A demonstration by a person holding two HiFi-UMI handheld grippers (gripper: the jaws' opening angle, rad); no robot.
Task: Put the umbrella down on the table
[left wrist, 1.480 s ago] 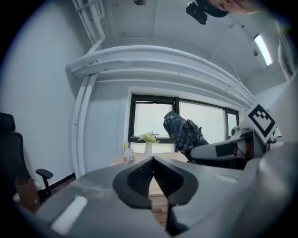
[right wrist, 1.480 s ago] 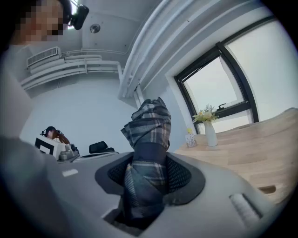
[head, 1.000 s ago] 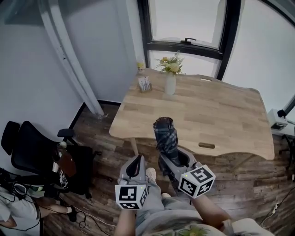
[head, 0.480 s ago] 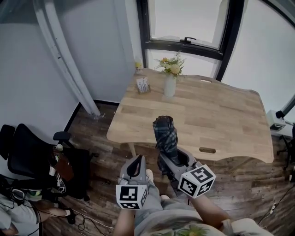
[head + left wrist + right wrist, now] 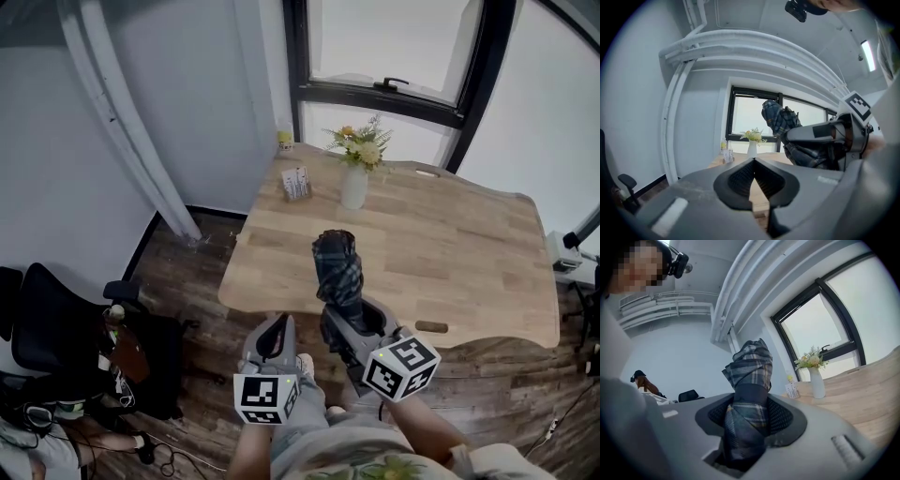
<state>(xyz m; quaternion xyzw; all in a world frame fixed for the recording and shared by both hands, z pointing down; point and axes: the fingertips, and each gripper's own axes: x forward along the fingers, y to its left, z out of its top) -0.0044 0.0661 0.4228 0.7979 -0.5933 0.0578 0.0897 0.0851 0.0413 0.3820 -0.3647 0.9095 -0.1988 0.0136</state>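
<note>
Since a second ago, the light wooden table (image 5: 450, 253) has slid lower and nearer in the head view. Its front edge now lies just above the grippers. The black office chair (image 5: 47, 328) has drifted toward the lower-left corner. Both grippers keep their spot at the bottom centre of the frame, and the grasp has not changed.

The right gripper (image 5: 352, 314) is clenched on the folded umbrella of dark blue-and-grey plaid cloth (image 5: 337, 272). In the right gripper view, its ribbed black pads press the soft bundle from both sides. The umbrella stands up from the jaws, leaning slightly toward the upper left. Its crumpled, bunched top overlaps the front strip of the tabletop in the head view. It is held in the air, not lying on the wood.

The left gripper (image 5: 278, 325), of smooth grey plastic, has its jaws closed tip to tip with nothing between them. Only a diamond-shaped hollow shows between the textured pads.

The table is pale, with long straight grain, a wavy outline and rounded corners. At its far left stand a white narrow-necked vase of yellow and white flowers (image 5: 354, 187) and a small card stand (image 5: 297, 183). Dark, worn plank floor (image 5: 206, 272) lies to the left of the table.
</note>
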